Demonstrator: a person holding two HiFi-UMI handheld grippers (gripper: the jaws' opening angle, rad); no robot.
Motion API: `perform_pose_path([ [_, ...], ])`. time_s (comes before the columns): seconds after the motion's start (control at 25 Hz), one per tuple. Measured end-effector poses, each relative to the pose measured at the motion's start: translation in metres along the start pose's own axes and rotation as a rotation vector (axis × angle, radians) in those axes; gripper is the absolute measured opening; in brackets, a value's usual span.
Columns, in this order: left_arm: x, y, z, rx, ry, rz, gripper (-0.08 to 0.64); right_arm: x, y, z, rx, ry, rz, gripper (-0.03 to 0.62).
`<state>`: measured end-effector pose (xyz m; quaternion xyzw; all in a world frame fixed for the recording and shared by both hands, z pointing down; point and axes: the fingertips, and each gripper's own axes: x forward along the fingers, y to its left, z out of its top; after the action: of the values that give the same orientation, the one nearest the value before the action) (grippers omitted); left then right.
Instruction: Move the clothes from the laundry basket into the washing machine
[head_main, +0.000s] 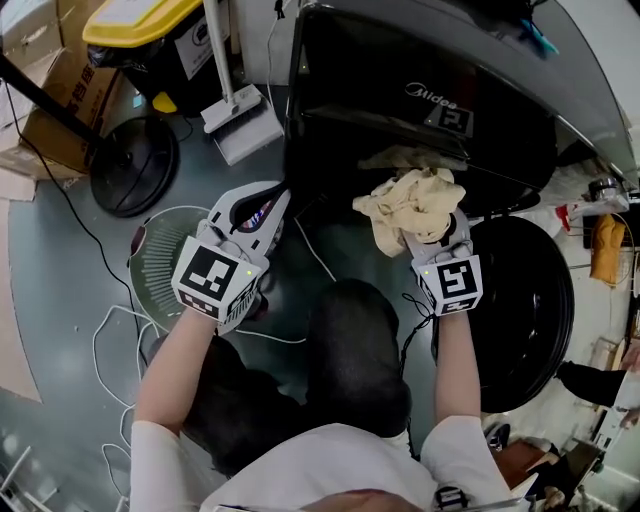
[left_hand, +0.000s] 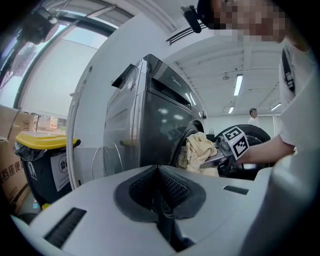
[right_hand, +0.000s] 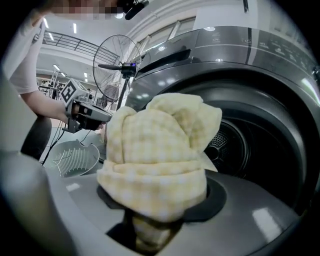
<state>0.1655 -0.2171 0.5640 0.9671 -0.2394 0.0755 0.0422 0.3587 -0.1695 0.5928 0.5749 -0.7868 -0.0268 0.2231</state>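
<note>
Above the grey floor (head_main: 60, 260), at the washing machine (head_main: 420, 90)'s open drum, the right gripper (head_main: 434, 238) clamps a yellow checked cloth (head_main: 412, 203); the left gripper (head_main: 262, 207)'s jaws meet, empty.

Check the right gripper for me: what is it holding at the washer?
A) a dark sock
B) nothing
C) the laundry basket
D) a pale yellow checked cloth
D: the right gripper view shows a pale yellow checked cloth bunched up and clamped in the right gripper, just in front of the open washer.
</note>
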Motion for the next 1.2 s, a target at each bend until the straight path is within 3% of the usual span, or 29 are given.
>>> perform_pose_path([
  [0.28, 0.002, -0.001, -0.009, 0.002, 0.012, 0.008, 0.006, 0.02, -0.011, -0.028, 0.014, -0.003, -0.07, 0.262],
  [0.56, 0.007, -0.012, -0.025, 0.076, 0.056, 0.032, 0.006, 0.047, -0.044, -0.046, 0.06, -0.055, -0.146, 0.265],
  [1.2, 0.037, -0.044, -0.029, 0.089, 0.057, -0.051, 0.006, 0.083, -0.077, -0.08, 0.083, -0.027, -0.257, 0.273],
])
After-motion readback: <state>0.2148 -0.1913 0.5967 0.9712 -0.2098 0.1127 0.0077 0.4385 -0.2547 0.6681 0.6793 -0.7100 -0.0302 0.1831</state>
